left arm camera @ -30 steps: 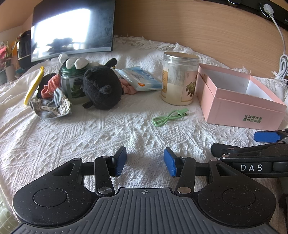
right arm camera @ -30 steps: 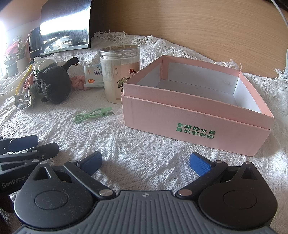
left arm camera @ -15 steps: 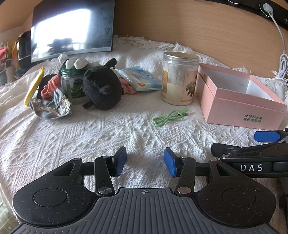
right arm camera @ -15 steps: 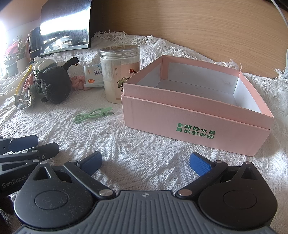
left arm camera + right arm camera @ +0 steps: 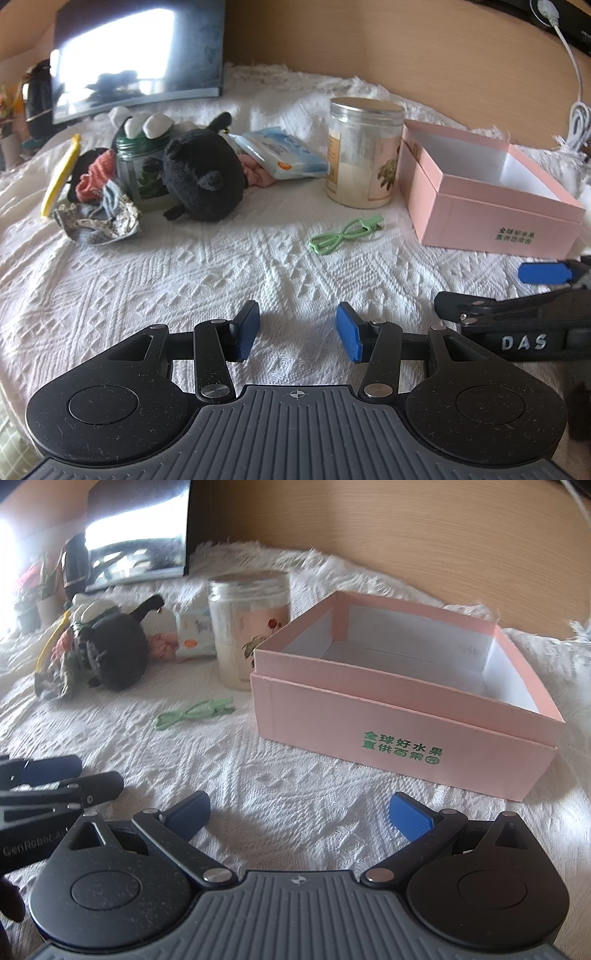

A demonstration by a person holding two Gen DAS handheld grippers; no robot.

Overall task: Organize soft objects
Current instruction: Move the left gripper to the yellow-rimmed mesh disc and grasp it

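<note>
A black plush toy (image 5: 201, 177) (image 5: 112, 650) lies at the back left of the white bedspread. Crumpled patterned cloths (image 5: 99, 218) sit to its left, and a pink scrunchie (image 5: 255, 171) (image 5: 162, 644) lies behind it. An empty pink box (image 5: 484, 199) (image 5: 402, 709) stands on the right. My left gripper (image 5: 297, 332) is open over bare bedspread, well short of the toys. My right gripper (image 5: 299, 814) is open too, just in front of the pink box, with nothing between its fingers.
A tall clear jar (image 5: 364, 151) stands left of the box, and a green-lidded jar (image 5: 138, 166) stands by the plush. A wipes pack (image 5: 280, 155), a green cable (image 5: 345, 234), a yellow strip (image 5: 61, 173) and a dark screen (image 5: 136, 59) are around. A wooden headboard (image 5: 406, 44) runs behind.
</note>
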